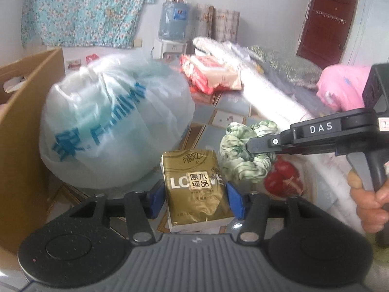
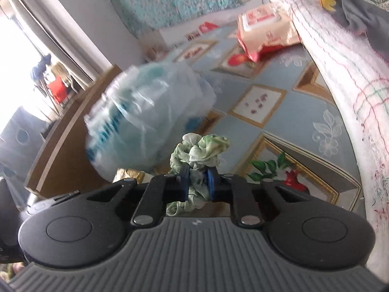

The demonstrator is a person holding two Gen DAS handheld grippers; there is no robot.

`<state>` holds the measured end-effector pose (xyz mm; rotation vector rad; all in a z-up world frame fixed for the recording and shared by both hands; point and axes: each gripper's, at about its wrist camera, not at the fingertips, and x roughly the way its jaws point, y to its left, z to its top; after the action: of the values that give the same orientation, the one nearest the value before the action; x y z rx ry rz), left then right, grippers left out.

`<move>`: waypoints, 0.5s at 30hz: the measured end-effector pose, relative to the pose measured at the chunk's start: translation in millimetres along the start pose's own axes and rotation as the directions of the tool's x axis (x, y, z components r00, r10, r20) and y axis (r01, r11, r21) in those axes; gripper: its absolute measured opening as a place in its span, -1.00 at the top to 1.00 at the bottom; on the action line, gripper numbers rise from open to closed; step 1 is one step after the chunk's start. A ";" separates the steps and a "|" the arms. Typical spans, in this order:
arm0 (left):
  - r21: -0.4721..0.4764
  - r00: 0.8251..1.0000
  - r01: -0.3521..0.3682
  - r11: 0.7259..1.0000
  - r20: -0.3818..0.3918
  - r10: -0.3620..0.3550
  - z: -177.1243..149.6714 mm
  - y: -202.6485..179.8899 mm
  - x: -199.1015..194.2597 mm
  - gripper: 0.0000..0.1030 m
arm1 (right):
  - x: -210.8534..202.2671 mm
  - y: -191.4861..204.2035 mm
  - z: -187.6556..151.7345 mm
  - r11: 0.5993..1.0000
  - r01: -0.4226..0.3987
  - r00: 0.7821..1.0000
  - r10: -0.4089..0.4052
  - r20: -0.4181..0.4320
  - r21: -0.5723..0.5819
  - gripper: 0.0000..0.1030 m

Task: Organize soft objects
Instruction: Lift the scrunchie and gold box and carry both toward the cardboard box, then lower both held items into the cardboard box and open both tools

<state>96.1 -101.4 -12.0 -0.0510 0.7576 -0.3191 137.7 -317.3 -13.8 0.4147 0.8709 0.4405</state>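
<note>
Right, my left hand-held gripper (image 1: 193,198) clamps the tissue pack (image 1: 195,185) at lower centre, the right hand-held gripper (image 2: 197,182) pinches the green cloth (image 2: 201,149) mid-frame; I'd carry both steadily toward the box (image 1: 22,131) at left, keeping grips firm

- You are in a lived-in home room, likely a bedroom.
- A floral cloth (image 1: 85,9) hangs on the wall.
- A water dispenser (image 1: 173,28) stands beyond.
- Folded bedding (image 1: 267,92) lies piled near a wooden door (image 1: 327,22).
</note>
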 end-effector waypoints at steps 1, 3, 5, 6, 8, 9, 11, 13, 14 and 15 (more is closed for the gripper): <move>-0.008 1.000 0.009 1.000 0.008 -0.009 1.7 1.4 -6.1 -0.07 | -4.3 4.5 2.1 1.000 -0.020 1.000 0.020 0.015 -0.003 0.75; -0.020 0.999 0.022 1.000 0.033 -0.021 6.0 6.2 -21.7 -0.07 | -12.1 16.7 7.7 0.998 -0.061 0.997 0.062 0.044 -0.019 0.75; -0.028 0.998 0.017 0.999 0.067 -0.015 10.5 13.0 -40.5 -0.07 | -18.1 31.1 14.6 0.993 -0.105 0.992 0.108 0.070 -0.044 0.75; -0.035 0.996 0.009 0.999 0.093 -0.005 13.2 19.5 -54.2 -0.07 | -19.9 40.6 18.9 0.989 -0.133 0.987 0.138 0.081 -0.061 0.75; -0.052 0.991 -0.016 0.999 0.133 0.023 17.7 33.9 -80.2 -0.07 | -20.2 61.1 28.2 0.977 -0.190 0.976 0.199 0.093 -0.094 0.75; -0.065 0.987 -0.030 0.997 0.156 0.040 19.8 43.9 -94.5 -0.07 | -18.9 73.0 33.3 0.968 -0.225 0.967 0.235 0.094 -0.113 0.75; -0.102 0.975 -0.079 0.992 0.198 0.098 23.2 67.1 -122.9 -0.07 | -13.6 98.1 42.4 0.944 -0.295 0.947 0.309 0.084 -0.150 0.75; -0.139 0.959 -0.149 0.979 0.219 0.177 24.8 91.1 -145.2 -0.07 | -1.9 126.6 51.2 0.909 -0.377 0.919 0.391 0.053 -0.179 0.75; -0.162 0.948 -0.195 0.967 0.223 0.228 24.5 105.9 -155.7 -0.07 | 4.7 139.1 54.4 0.892 -0.411 0.905 0.424 0.033 -0.188 0.75; -0.181 0.939 -0.231 0.956 0.217 0.268 24.1 119.4 -162.5 -0.07 | 14.1 153.8 56.9 0.872 -0.448 0.889 0.458 0.005 -0.198 0.75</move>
<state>33.7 59.6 94.9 -0.1348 0.5393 -0.0091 160.7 -191.2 89.4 0.4504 0.6674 0.9389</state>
